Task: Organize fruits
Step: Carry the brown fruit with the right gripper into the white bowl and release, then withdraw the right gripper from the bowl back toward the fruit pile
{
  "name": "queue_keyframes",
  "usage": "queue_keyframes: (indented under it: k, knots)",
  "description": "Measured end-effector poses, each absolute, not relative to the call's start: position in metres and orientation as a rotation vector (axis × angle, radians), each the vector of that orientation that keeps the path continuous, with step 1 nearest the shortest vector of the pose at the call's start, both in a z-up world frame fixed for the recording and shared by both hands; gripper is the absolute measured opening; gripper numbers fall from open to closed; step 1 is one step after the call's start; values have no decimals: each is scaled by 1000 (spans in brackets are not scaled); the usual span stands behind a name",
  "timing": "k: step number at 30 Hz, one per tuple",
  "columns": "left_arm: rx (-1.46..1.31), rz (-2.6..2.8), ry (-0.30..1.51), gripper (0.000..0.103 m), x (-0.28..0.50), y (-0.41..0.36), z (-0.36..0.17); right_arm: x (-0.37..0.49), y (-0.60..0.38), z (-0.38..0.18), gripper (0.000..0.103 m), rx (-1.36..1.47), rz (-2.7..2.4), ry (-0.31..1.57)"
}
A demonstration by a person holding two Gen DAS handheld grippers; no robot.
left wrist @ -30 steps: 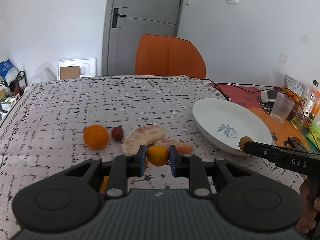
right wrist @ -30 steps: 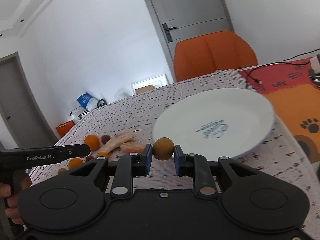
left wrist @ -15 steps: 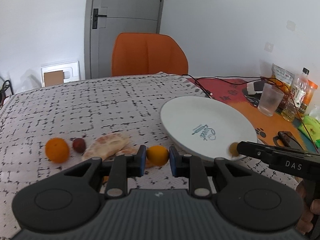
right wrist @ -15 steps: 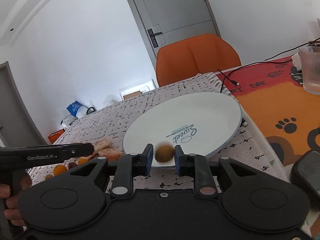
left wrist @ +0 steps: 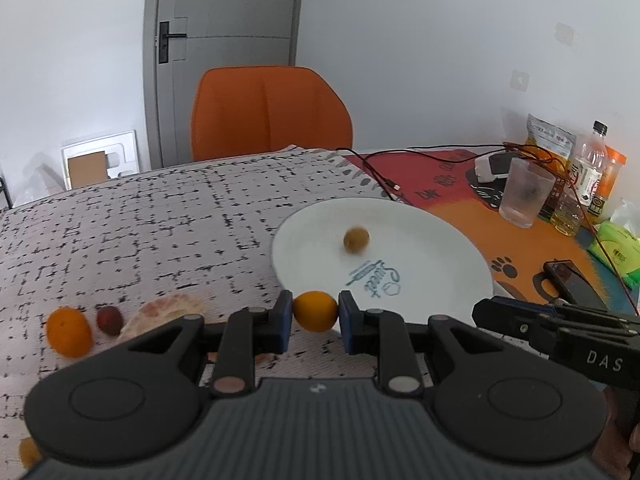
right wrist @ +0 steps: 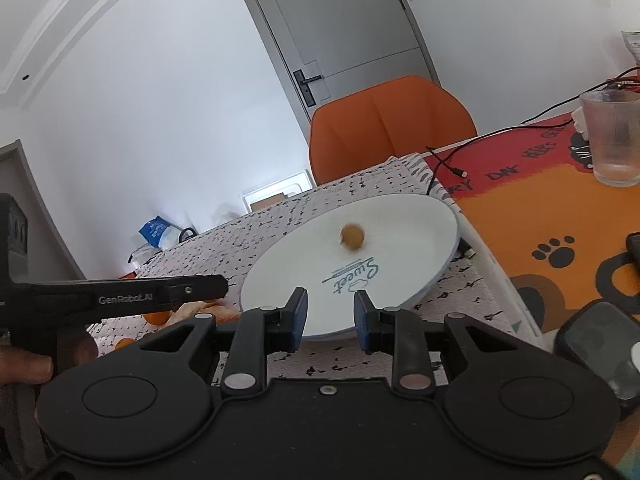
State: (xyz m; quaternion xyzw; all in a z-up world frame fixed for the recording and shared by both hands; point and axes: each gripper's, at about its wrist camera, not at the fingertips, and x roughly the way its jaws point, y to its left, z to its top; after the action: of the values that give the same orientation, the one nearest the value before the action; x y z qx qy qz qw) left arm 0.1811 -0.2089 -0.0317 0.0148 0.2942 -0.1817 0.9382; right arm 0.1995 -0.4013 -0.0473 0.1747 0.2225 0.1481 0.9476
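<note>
Left gripper [left wrist: 315,316] pitched downward, clamping small orange fruit [left wrist: 315,311] — beside plate [left wrist: 440,252].

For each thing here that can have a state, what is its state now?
left gripper: shut on small orange fruit.
right gripper: jaws opening, nothing between them.
brown fruit: loose on the plate, blurred.
door: closed.
glass: upright.

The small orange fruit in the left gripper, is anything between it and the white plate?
Nothing visible. The small orange fruit, clamped in the left gripper, sits at the near rim of the white plate; only a small brownish fruit lies farther in.
</note>
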Motion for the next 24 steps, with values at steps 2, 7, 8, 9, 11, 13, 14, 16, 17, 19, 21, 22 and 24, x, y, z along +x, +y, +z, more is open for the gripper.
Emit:
queue_keyframes:
  k: [2,7,8,9,11,13,14,16,17,19,21,22,24]
  knots:
    - [32,-386,609,23,183,-216,-34,197,-405,-48,28,355,294,455]
    - [49,-427,619,23,181,-233,-37,192,-414,-51,28,373,268,463]
    - [52,-432,617,23,181,-236,-37,191,-415,-52,28,374,264,464]
    - [53,-435,616,23,180,-238,-37,190,-416,-52,28,375,261,464]
    - [46,-431,614,24,181,-241,-35,189,-417,-52,28,375,258,464]
    - [39,-433,616,27,181,-243,-33,189,-418,-51,28,375,256,463]
    - [37,-434,613,27,181,-243,-32,188,-418,-51,28,377,255,462]
    - [35,-427,609,28,180,-241,-30,188,-418,-50,28,381,257,457]
    - [34,-422,613,29,179,-239,-30,187,-418,-49,28,381,258,455]
    - [32,-408,622,32,178,-234,-30,187,-416,-48,28,378,261,453]
    - [28,-391,625,32,176,-226,-30,186,-414,-48,28,376,264,456]
    - [27,-383,625,35,175,-222,-29,187,-414,-48,29,377,266,456]
    - [18,-360,623,41,172,-214,-28,187,-411,-47,30,379,272,456]
